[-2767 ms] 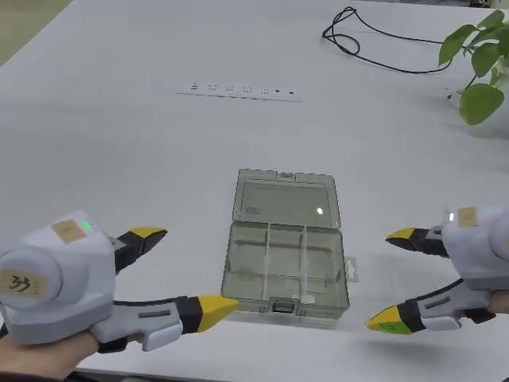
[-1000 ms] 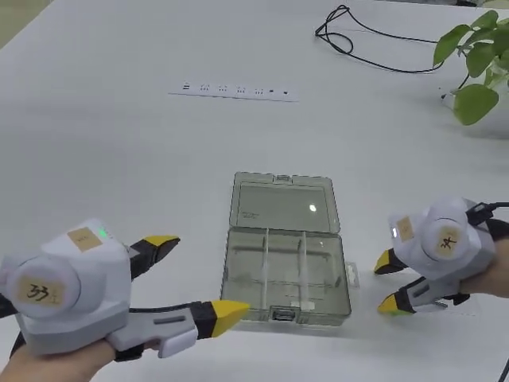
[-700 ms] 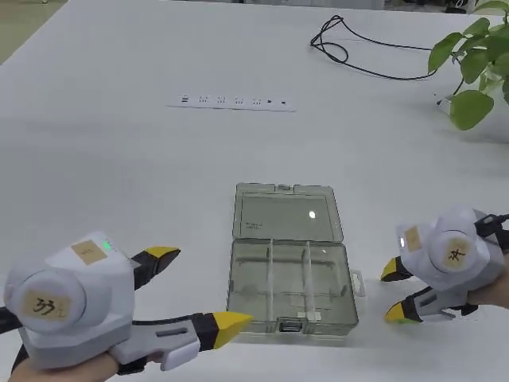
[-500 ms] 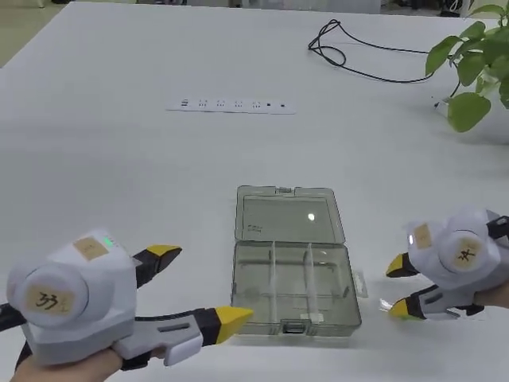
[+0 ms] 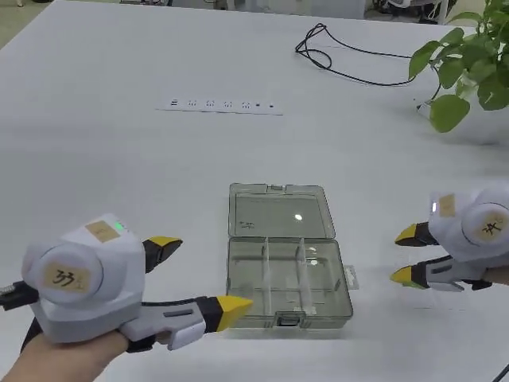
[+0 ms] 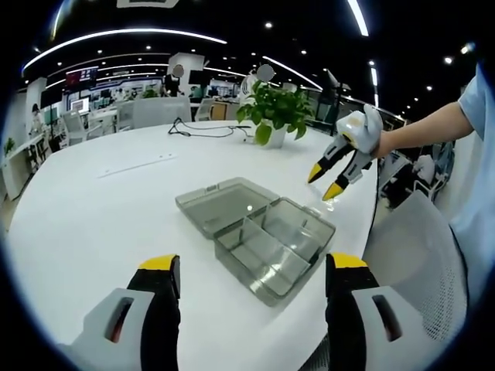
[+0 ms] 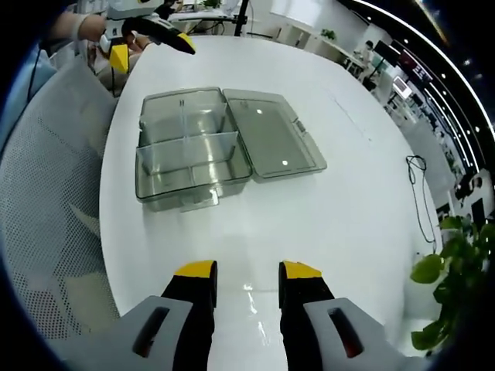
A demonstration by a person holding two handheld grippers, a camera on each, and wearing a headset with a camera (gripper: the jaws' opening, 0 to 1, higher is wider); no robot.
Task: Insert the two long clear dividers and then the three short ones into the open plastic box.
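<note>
Well, left tongs (image 5: pixel 199 272) and right tongs (image 5: pixel 403 255) both gape empty (nothing held); risk: a low reach could shove the plastic box (image 5: pixel 238 274) across the tabletop (image 5: pixel 119 159).

We hold our left gripper (image 5: pixel 199 272) low at about 7 o'clock in the head view. Its jaws are spread wide and point toward 3 o'clock, the yellow tips well apart. Our left hand (image 5: pixel 64 358) grips its handle from below, at the bottom edge. Our right gripper (image 5: pixel 403 255) sits at about 4 o'clock with its jaws parted by a narrower gap, the tips one above the other and pointing toward 9 o'clock. In the left gripper view it comes in at 2 o'clock, tips angled downward, carried on a bare forearm (image 6: pixel 433 127) that runs out of a light blue sleeve (image 6: pixel 483 93). In the right gripper view its own jaws rise side by side from 6 o'clock, apart.
</note>
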